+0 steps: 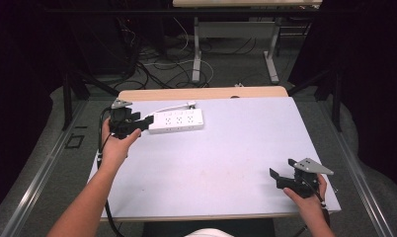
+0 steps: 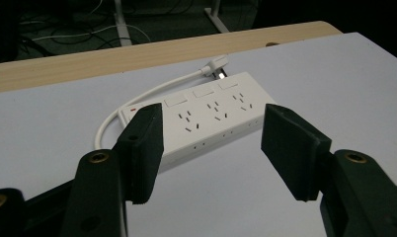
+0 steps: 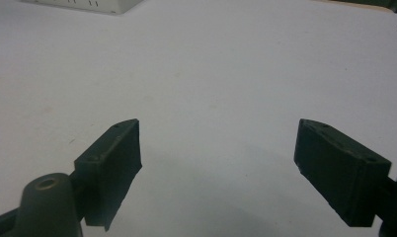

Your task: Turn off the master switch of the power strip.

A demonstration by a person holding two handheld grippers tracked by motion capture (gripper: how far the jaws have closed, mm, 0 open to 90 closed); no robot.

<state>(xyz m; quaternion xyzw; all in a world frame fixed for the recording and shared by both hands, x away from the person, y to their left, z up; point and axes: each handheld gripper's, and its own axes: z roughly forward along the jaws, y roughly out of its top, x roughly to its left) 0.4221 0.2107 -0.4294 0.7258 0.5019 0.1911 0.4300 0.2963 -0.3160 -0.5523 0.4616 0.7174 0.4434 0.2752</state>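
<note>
Nearest the person, at the front right corner of the pale surface, the right gripper sits low in the right hand, its grey three-cornered plate on top. In the right gripper view its two black jaws stand spread wide with nothing but bare surface between them; a corner of the white power strip shows at the top edge, well apart from them.

Farther back on the left side, the left hand holds the left gripper pointing toward the right, its forearm coming up from the bottom edge of the high view. Its jaws stand partly spread, pinching nothing. In the left gripper view the left jaw overlaps the near left end of the power strip, while the right jaw stands off the strip's near right corner over bare surface; whether the left jaw touches the casing I cannot tell.

The power strip lies flat near the far left part of the surface, just beside the left gripper's tips, sockets facing up in three groups with a switch above each. Its white cord loops from the strip's left end around behind it and ends in a plug lying by the far edge.

Beyond the surface, a wooden strip runs along its far edge, and cables lie tangled on the floor.
</note>
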